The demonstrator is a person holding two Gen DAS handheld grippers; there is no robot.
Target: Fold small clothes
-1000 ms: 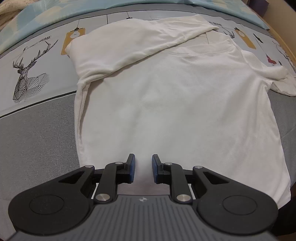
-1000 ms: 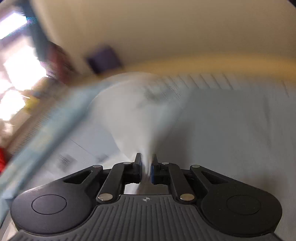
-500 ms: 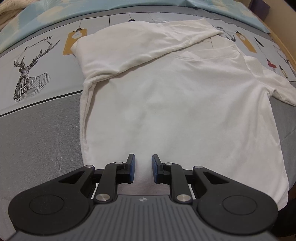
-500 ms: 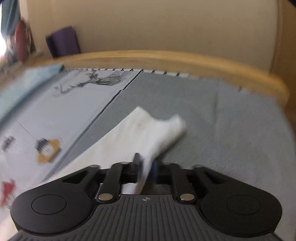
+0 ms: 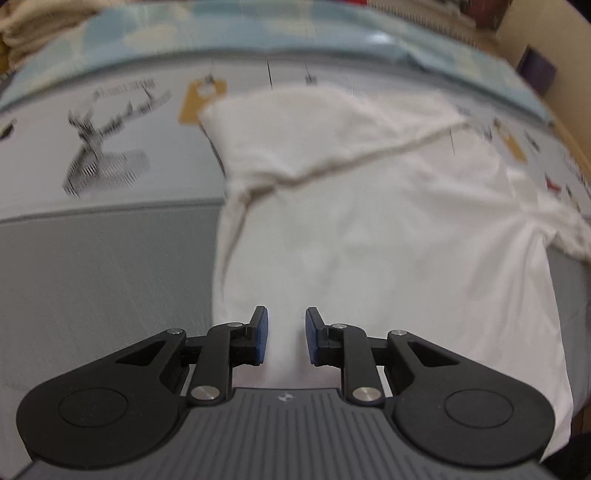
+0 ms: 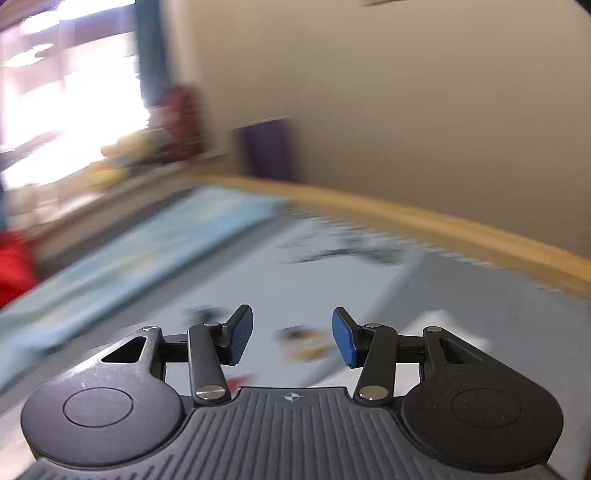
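A bed takes up most of both views, its printed bedcover (image 5: 110, 155) showing a deer drawing at the upper left of the left wrist view, with a plain grey band lower left and a pale blue quilt (image 5: 258, 33) blurred along the top edge. Spread flat on it is the white T-shirt (image 5: 388, 251), which fills the centre and right of that frame; one side is already turned in, a sleeve panel (image 5: 314, 125) lying diagonally across the upper chest, while the other sleeve (image 5: 565, 229) trails off at the right edge. The cloth looks thin, light and limp, so it should drape and wrinkle rather than hold a crease; the hem corners and the free sleeve seem the best places to pinch. At bottom centre the left gripper (image 5: 286, 334) hovers over the hem, jaws slightly parted and widening a little, white cloth showing in the gap but not pressed. The right gripper (image 6: 291, 334) faces the wooden bed rail (image 6: 461, 229), jaws opening with nothing between them.
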